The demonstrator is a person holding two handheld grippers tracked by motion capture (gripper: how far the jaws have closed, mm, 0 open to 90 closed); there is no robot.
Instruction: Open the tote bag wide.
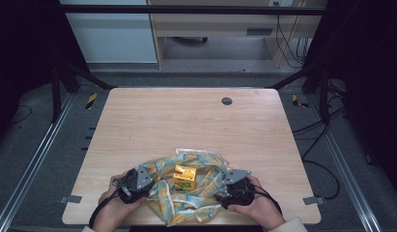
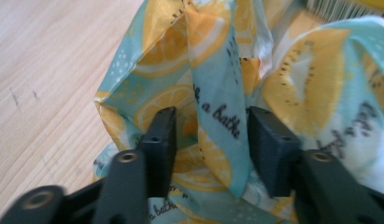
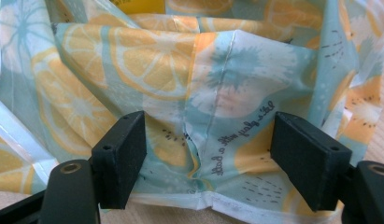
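Wooden table (image 1: 152, 116), near edge: one crumpled bag (image 1: 196, 191), blue with lemon print, a yellow box (image 1: 185, 176) sitting in it. Left gripper (image 2: 210, 135) at the bag's left side, jaws apart, a fold of fabric between them. Right gripper (image 3: 208, 154) at its right side, jaws wide apart, fabric between.

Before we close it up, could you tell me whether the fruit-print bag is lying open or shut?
Open: the fruit-print bag is spread loosely on the table, and a yellow box shows through its mouth.
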